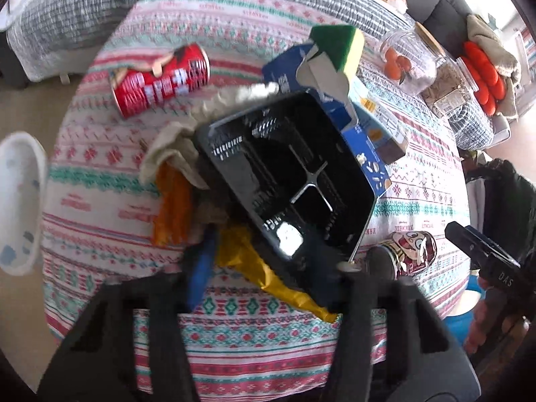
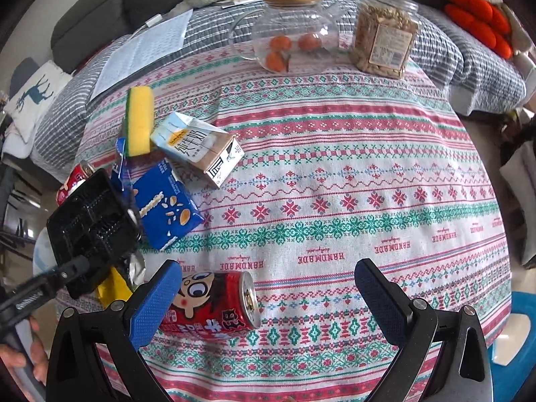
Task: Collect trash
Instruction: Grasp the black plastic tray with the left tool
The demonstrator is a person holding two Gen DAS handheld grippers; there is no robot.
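Right gripper [image 2: 268, 301] stands wide open around the red can [image 2: 214, 305] lying just ahead; nothing gripped yet. It looks light, stiff and slippery, so squeeze mid-body. Left gripper [image 1: 268, 288] is nearly closed near the black basket [image 1: 288, 181]; contact is blurred. Farther off, the milk carton [image 2: 201, 147].

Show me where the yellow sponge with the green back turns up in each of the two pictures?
Left wrist view: the sponge sits at upper middle, beyond the black basket.
Right wrist view: the sponge lies at upper left, beside the milk carton.
Shared landmark: the blue box between basket and sponge.
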